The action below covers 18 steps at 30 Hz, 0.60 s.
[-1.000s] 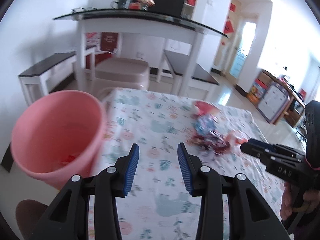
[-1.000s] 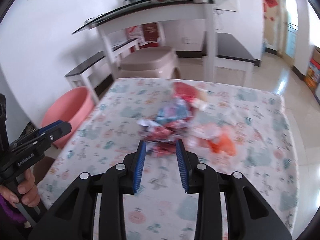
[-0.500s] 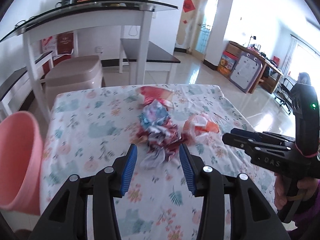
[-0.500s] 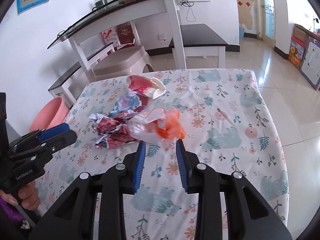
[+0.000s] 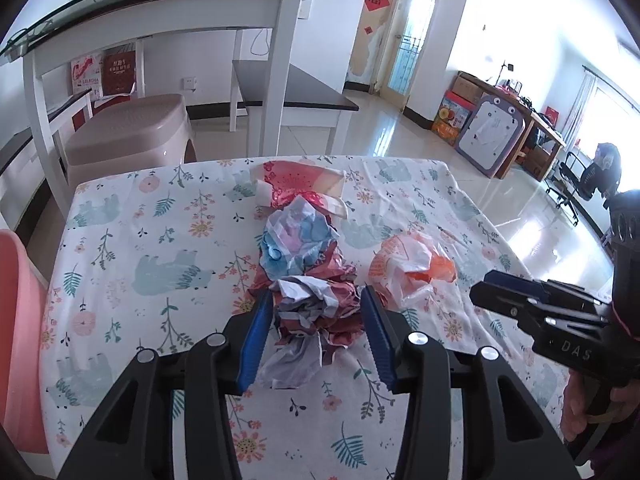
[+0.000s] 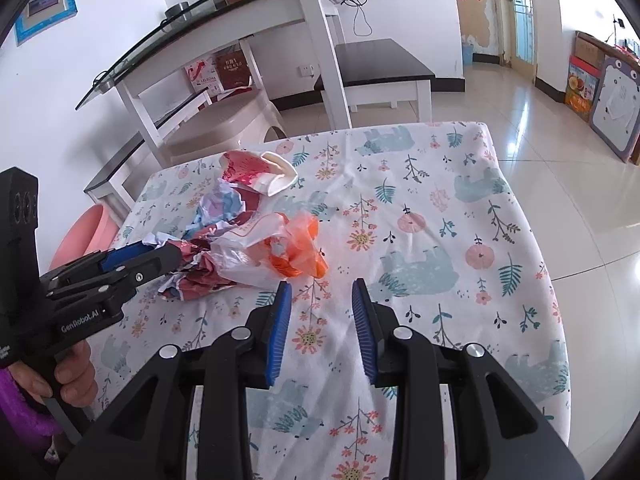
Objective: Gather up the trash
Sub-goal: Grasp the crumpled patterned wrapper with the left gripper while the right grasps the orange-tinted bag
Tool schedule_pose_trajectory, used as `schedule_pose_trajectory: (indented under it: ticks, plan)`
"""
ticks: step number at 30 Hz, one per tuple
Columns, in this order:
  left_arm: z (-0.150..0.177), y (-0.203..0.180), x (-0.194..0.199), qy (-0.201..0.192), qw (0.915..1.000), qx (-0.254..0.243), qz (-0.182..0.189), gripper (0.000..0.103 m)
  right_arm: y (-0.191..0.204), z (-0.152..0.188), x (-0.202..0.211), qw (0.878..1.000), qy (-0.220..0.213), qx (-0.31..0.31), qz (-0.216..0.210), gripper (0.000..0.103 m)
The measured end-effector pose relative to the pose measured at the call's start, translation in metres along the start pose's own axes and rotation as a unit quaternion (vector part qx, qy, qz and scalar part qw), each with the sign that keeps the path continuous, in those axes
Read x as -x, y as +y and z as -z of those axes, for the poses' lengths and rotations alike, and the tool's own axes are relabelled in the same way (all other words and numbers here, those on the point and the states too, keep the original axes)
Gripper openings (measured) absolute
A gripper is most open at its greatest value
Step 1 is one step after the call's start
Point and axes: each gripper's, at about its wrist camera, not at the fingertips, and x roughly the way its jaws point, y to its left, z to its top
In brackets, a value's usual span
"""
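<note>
Left wrist view: left gripper (image 5: 316, 332), fingers wide, straddles crumpled red wrapper (image 5: 316, 312) at 12 o'clock; right gripper (image 6: 322, 330), fingers wide, empty, orange bag (image 6: 296, 252) at 11 o'clock.

Two grippers, left (image 5: 316, 312) and right (image 6: 322, 300), sit over one table (image 6: 460, 184). On the table, four pieces of trash lie in a cluster: one red cup (image 5: 300, 184) at the far end, one blue-and-white wrapper (image 5: 294, 240) just nearer than it, one dark red wrapper (image 5: 316, 316) nearest the table's front edge, and one orange-and-white bag (image 5: 408, 268) just right of that. One pink bin (image 5: 18, 320) stands left of the table. Beyond the table stand one desk (image 6: 240, 12), two benches (image 6: 380, 68) (image 6: 160, 132) and one stool (image 6: 224, 116).
</note>
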Motion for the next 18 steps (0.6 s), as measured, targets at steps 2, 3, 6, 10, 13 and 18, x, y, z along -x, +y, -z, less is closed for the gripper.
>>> schedule_pose_trajectory:
  ticks: [2, 3, 6, 10, 13, 18]
  plan:
    - [0.002, 0.0, 0.0, -0.002, 1.0, 0.0, -0.005, 0.035, -0.001, 0.0, -0.001, 1.0, 0.0, -0.006, -0.005, 0.032]
    - [0.003, 0.001, 0.0, -0.003, 1.0, 0.004, -0.005, 0.034, -0.001, -0.001, -0.001, 1.0, 0.0, -0.011, -0.01, 0.032]
    - [0.006, 0.005, 0.006, -0.007, 0.9999, 0.014, 0.0, 0.031, -0.002, -0.003, -0.001, 1.0, -0.001, -0.016, -0.017, 0.032]
    - [0.01, 0.007, 0.018, -0.015, 0.9997, 0.019, 0.001, 0.03, -0.001, -0.005, -0.002, 1.0, -0.006, -0.012, -0.017, 0.032]
    - [0.014, 0.01, 0.029, -0.022, 0.9995, 0.024, -0.001, 0.03, -0.001, -0.012, -0.004, 1.0, -0.013, -0.009, -0.021, 0.032]
    - [0.018, 0.018, 0.048, -0.034, 0.9987, 0.037, -0.008, 0.03, -0.003, -0.021, -0.023, 1.0, 0.001, -0.01, -0.027, 0.034]
